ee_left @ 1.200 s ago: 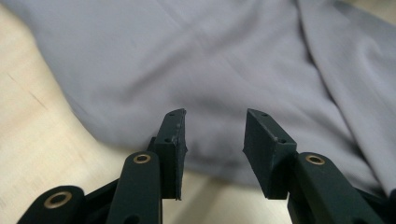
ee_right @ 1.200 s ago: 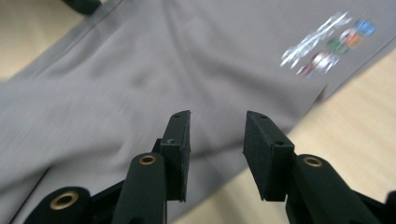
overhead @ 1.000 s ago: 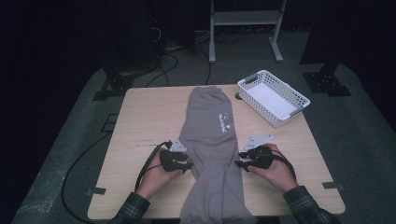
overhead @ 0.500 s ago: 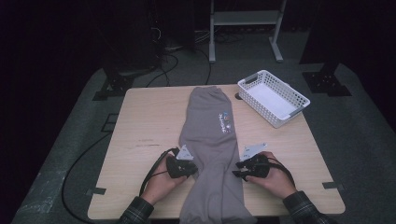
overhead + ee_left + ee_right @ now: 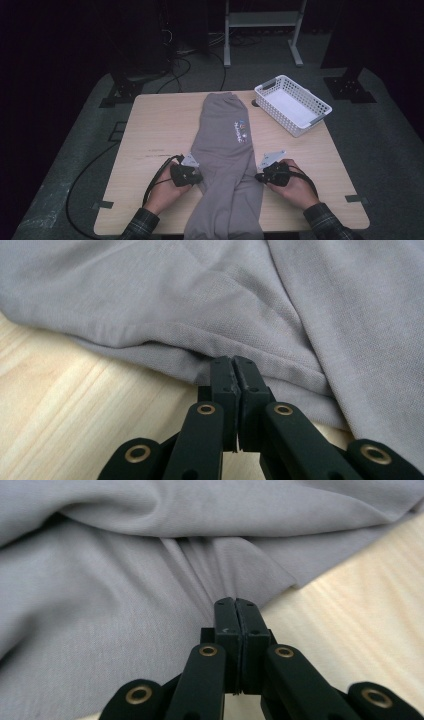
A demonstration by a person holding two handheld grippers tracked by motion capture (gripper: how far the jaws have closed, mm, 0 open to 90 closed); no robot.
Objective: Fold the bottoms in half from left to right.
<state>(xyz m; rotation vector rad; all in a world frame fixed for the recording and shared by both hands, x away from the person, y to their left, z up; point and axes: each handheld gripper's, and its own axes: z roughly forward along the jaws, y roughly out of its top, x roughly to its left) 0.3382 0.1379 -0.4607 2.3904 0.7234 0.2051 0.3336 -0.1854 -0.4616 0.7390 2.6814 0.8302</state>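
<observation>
Grey sweatpants [image 5: 225, 145] lie lengthwise down the middle of the wooden table [image 5: 155, 125], legs hanging over the near edge. My left gripper [image 5: 201, 176] sits at the garment's left edge. Its jaws have just been closing and are now shut, pinching the hem of the sweatpants [image 5: 200, 300] at the left gripper tips [image 5: 233, 362]. My right gripper [image 5: 258, 176] is at the right edge. Its jaws have also just closed. Creases in the sweatpants fabric [image 5: 125, 605] run into the right gripper tips [image 5: 235, 602].
A white mesh basket [image 5: 292, 105] stands at the far right of the table. Bare wood lies to the left of the pants. Cables trail from the left gripper over the table's near-left part, and dark stands ring the table.
Both grippers have edged in against the sides of the sweatpants near the knees. The garment itself lies as before.
</observation>
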